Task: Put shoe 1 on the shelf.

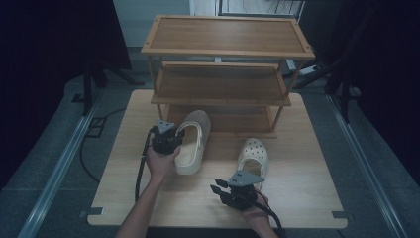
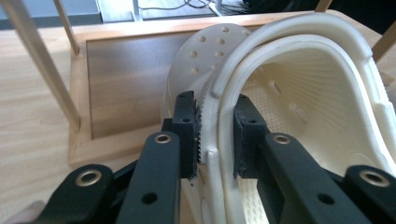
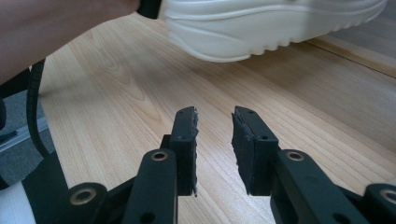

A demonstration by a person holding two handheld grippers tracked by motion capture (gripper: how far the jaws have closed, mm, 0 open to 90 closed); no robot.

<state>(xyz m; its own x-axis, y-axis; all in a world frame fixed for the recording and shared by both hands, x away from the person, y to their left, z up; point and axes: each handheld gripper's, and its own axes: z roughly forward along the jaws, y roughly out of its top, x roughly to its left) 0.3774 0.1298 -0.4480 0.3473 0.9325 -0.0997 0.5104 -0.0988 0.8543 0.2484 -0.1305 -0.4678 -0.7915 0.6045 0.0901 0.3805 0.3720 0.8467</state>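
Observation:
Two cream clogs lie on the wooden table [image 1: 124, 198]. The left clog [image 1: 194, 139] is near the rack's foot, and my left gripper [image 1: 176, 144] is shut on its rim. In the left gripper view the two pads [image 2: 187, 135] squeeze the clog's side wall and strap [image 2: 219, 116], with the perforated toe [image 2: 205, 51] beyond. The right clog [image 1: 253, 154] rests alone, toe towards the rack. My right gripper [image 1: 217, 188] hovers in front of it, pointing left, open [image 3: 214, 135] with nothing between its jaws. Ahead of it I see the left clog's sole [image 3: 275, 28].
A three-tier wooden shoe rack [image 1: 225, 49] stands at the back of the table; its bottom shelf [image 2: 126, 79] lies just beyond the held clog. A forearm [image 3: 56, 28] crosses the upper left of the right gripper view. Bare tabletop [image 1: 307, 188] extends right.

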